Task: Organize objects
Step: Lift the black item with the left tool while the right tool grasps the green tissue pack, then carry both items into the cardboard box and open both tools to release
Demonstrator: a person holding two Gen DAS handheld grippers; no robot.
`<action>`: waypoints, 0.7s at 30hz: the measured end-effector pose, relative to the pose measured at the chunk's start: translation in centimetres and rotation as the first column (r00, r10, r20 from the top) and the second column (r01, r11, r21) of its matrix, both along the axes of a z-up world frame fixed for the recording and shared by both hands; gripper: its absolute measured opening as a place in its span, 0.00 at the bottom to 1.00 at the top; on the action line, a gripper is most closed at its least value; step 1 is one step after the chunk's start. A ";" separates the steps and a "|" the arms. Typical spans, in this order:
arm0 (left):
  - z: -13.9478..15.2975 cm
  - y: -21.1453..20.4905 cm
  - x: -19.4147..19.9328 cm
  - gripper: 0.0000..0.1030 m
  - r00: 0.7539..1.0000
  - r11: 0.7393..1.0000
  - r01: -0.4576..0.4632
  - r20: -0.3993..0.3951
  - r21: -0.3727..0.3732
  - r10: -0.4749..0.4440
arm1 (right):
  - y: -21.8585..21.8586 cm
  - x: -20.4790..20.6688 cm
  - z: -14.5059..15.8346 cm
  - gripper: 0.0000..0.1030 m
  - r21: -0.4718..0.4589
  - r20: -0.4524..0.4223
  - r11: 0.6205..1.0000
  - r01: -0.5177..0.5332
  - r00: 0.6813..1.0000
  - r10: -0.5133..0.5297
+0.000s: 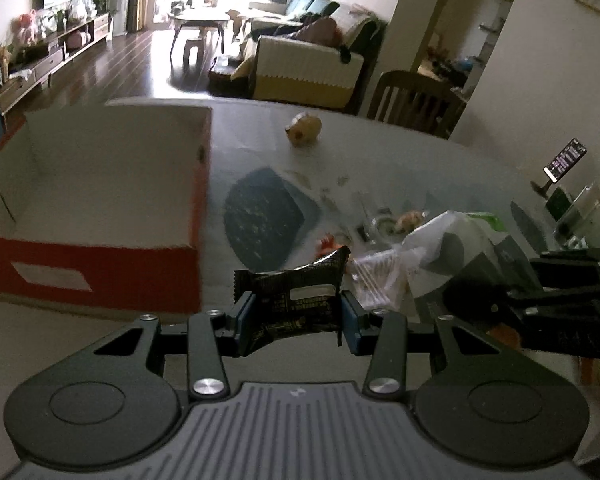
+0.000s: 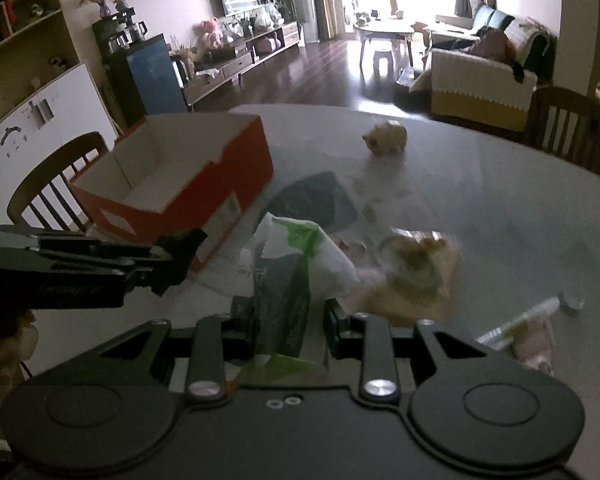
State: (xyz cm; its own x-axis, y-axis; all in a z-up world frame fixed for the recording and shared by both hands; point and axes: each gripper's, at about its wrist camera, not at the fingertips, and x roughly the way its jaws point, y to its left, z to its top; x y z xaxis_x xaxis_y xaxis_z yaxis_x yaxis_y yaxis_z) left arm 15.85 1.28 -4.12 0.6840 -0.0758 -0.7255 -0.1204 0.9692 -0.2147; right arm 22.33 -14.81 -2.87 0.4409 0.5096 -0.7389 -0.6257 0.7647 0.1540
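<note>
Two light, crinkly packets held mid-body: left gripper [image 1: 296, 320] fingers clamp black foil snack wrapper [image 1: 296, 300], right gripper [image 2: 290, 320] fingers pinch green-and-white plastic pouch [image 2: 288, 280]; orange open cardboard box [image 1: 100, 216] at ten o'clock.

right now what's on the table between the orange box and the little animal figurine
Nothing stands there: only bare tablecloth separates the orange box from the animal figurine, shown best in the right wrist view.
</note>
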 end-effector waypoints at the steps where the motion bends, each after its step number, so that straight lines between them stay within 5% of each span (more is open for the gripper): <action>1: 0.3 0.6 -0.2 0.42 1.000 1.000 0.003 0.008 0.001 -0.003 | 0.7 0.1 0.4 0.30 0.004 0.004 1.000 0.002 1.000 -0.002; 21: 3.2 15.1 -0.2 0.42 0.999 0.993 0.006 0.053 0.115 -0.012 | 17.4 2.3 3.3 0.30 0.015 0.060 0.996 -0.084 0.995 0.083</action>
